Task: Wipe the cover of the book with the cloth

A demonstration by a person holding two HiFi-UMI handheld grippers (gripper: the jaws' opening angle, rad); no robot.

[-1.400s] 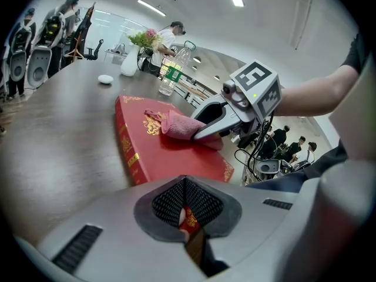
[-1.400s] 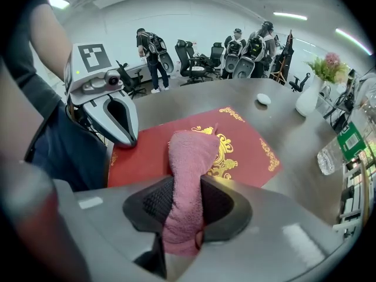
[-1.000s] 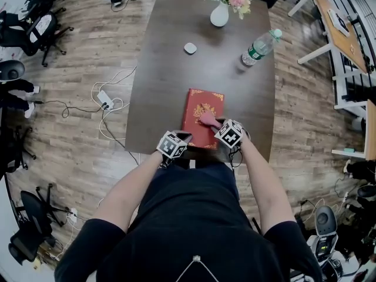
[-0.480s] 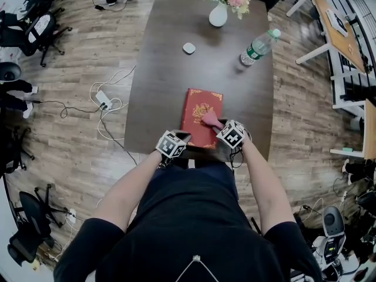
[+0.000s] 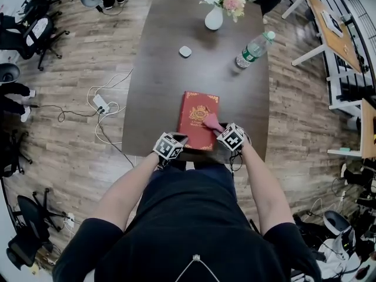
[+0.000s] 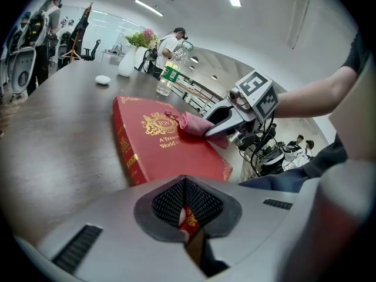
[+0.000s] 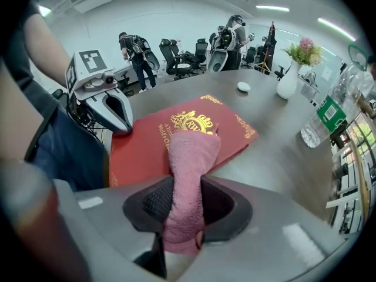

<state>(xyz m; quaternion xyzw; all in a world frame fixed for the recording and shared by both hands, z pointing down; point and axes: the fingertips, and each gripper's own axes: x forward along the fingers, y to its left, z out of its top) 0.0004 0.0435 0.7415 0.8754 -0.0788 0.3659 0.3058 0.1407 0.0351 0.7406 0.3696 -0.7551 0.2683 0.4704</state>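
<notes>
At near edge of dark worktop, red book lies flat, cover up. Left gripper closed on book's near left corner, red sliver pinched between jaws. Right gripper clamped on pink cloth; cloth's free end rests on cover at gold crest. Flower vase, water bottle, small white object sit at far end, well apart from book.
</notes>
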